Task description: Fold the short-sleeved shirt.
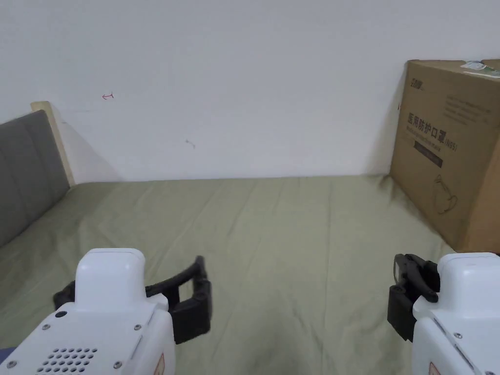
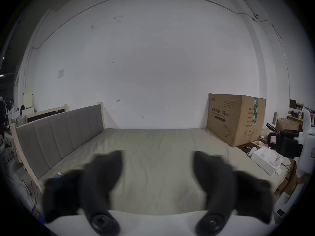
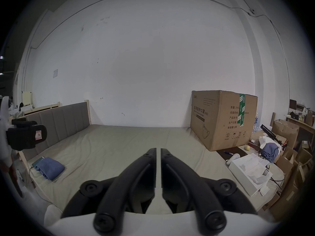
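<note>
While both tools hover above the olive-green bed sheet [image 1: 273,229], neither holds anything: left gripper [image 2: 157,168] has its jaws spread wide, right gripper [image 3: 158,156] has its jaws nearly together with just a thin slit between them, nothing in it.

Shirt location: the only garment-like thing on the bed is a blue folded cloth bundle [image 3: 50,169] at the near-left edge of the mattress, partly over a dark flat teal-edged object [image 3: 38,162]. I take it for the short-sleeved shirt, but can't confirm sleeves or collar from here. It already looks folded, so either the task is about finished or not begun; can't say which.

Risks, as I judge them:
- Bundle sits close to the bed edge; a pull toward that side could drag it off, and the flat object with it.
- Pinching with the right jaws this narrow could snag the sheet along with the cloth and wrinkle both.
- Single-layer grab on a stacked bundle would likely undo the fold unevenly.

Surroundings: grey padded headboard [image 1: 27,171] on the left, large brown cardboard box [image 1: 449,151] on the far right corner of the bed against the white wall [image 1: 234,83]. Clutter off the right side: white open carton [image 3: 250,173], another blue cloth heap [image 3: 270,150], brown boxes. Middle of the bed is free; nothing blocks a reach to the bundle.
</note>
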